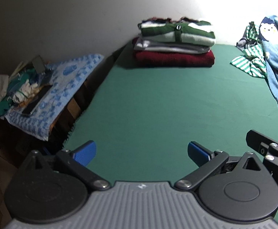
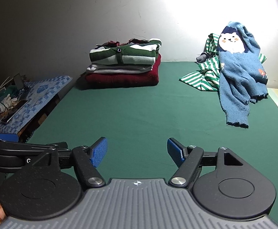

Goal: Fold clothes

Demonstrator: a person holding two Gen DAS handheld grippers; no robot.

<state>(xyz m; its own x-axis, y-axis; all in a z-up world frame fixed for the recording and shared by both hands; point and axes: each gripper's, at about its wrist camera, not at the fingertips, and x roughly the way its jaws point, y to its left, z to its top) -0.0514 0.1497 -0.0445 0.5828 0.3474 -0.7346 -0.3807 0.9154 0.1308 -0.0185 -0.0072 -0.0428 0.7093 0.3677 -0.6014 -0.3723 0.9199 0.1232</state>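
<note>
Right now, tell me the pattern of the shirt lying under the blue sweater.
Green and white stripes on the shirt, beneath the blue sweater; clearest in the right wrist view.

A matt green felt-like table cover [image 2: 139,105] is lying smooth; the blue knitted wool sweater [image 2: 239,72] is looking coarse and pilled.

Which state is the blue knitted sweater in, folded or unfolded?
Unfolded. The blue sweater lies crumpled over a green-striped garment, one sleeve trailing across the green table, unlike the neat folded stack.
</note>
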